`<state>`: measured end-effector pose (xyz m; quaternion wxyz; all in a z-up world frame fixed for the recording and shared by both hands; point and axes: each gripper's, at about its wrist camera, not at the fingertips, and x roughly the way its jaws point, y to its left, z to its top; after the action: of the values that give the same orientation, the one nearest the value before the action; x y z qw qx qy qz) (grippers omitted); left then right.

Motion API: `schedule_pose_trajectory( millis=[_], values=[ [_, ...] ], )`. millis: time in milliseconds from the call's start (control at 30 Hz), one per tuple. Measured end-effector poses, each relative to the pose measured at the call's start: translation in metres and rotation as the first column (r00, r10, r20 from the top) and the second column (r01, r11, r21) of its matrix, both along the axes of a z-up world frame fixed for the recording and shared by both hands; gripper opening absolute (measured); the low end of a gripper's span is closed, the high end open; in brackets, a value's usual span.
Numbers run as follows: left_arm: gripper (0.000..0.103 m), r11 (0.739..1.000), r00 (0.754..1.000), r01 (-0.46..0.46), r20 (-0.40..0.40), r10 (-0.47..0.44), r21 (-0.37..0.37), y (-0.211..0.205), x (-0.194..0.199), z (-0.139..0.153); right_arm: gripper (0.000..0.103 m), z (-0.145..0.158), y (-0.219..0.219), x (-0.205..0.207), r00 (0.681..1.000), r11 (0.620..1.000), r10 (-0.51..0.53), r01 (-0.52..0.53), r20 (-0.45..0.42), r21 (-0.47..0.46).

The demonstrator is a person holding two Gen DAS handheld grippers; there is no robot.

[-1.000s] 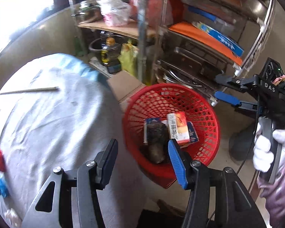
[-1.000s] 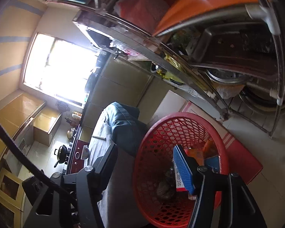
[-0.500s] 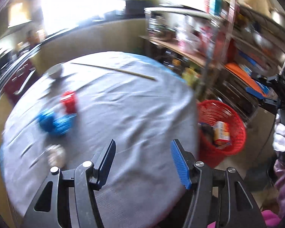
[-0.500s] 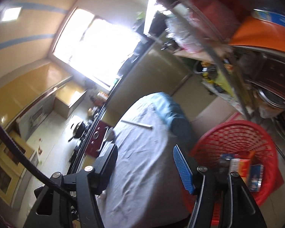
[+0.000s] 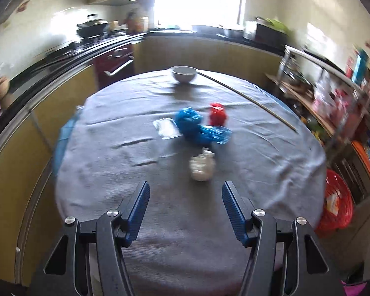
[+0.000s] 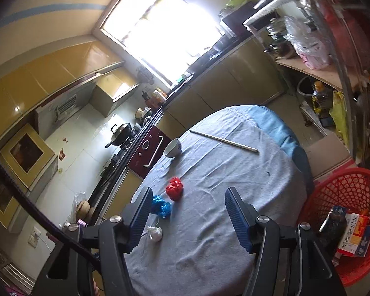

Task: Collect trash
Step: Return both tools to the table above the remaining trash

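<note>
Lying crumpled, red bag (image 6: 174,188) shows no long axis.

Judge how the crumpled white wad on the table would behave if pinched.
The white wad looks like crumpled plastic or paper, so probably light and squashy. It may skid across the tablecloth if nudged. Its lumpy shape makes rolling unlikely.

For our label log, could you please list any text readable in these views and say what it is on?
Orange-and-white box in the red basket: large Chinese characters, too tilted to read reliably.
Shelf boxes: print blurred.
No other text shows.
</note>
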<state>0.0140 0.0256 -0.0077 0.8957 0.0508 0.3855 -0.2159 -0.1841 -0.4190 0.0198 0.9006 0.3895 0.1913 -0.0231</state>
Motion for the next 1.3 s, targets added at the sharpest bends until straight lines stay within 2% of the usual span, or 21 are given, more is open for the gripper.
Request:
schedule_pose_trajectory(
  millis=[133, 433, 800, 1100, 1167, 1300],
  values=[
    [0.065, 0.998, 0.999, -0.046, 0.000, 0.046, -0.037, 0.021, 0.007, -0.003, 0.065, 0.016, 0.016, 0.011, 1.000, 0.999, 0.023, -0.023, -0.001, -0.037],
    [0.065, 0.998, 0.999, -0.042, -0.027, 0.041, -0.055, 0.032, 0.008, -0.013, 0.065, 0.030, 0.048, 0.036, 0.996, 0.991, 0.088, -0.090, -0.023, -0.094],
    [0.065, 0.997, 0.995, -0.049, -0.090, 0.043, -0.065, 0.026, 0.020, -0.028, 0.065, 0.005, 0.059, 0.063, 0.986, 0.987, 0.139, -0.145, -0.087, -0.065],
    [0.066, 0.999, 0.987, -0.001, -0.158, -0.008, -0.051, -0.005, 0.038, -0.048, 0.065, -0.026, 0.052, 0.083, 0.980, 0.989, 0.148, -0.150, -0.136, -0.005],
    [0.068, 0.999, 0.986, 0.009, -0.168, -0.017, -0.047, -0.012, 0.044, -0.052, 0.065, -0.033, 0.052, 0.089, 0.977, 0.988, 0.155, -0.155, -0.148, 0.010],
    [0.069, 0.997, 0.975, 0.029, -0.219, -0.042, -0.066, -0.028, 0.062, -0.064, 0.065, -0.049, 0.055, 0.104, 0.969, 0.985, 0.174, -0.170, -0.177, 0.034]
  ],
)
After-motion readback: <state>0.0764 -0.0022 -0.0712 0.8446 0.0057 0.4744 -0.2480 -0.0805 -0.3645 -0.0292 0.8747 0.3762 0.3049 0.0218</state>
